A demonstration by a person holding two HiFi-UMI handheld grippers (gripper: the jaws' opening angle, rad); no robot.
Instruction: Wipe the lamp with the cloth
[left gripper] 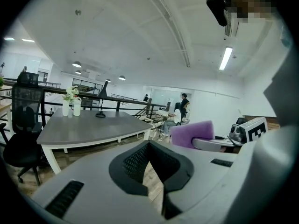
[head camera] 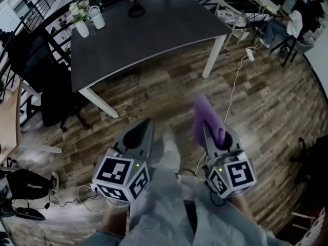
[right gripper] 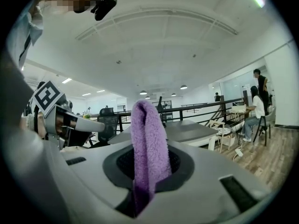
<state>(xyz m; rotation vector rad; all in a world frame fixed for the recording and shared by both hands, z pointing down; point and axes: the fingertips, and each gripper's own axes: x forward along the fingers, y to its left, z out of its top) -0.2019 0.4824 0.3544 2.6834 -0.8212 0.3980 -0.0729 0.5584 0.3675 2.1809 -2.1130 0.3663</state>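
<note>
A black desk lamp stands at the far edge of a dark grey table, well ahead of both grippers. It also shows small on the table in the left gripper view. My right gripper is shut on a purple cloth, which sticks up folded from between its jaws. My left gripper is held level beside it over the wooden floor, jaws together with nothing in them. Both grippers hang in the air, apart from the table.
A vase of flowers and a white jug stand at the table's far left corner. A black office chair is on the left. A power strip with cable lies on the floor at right, near a white stool.
</note>
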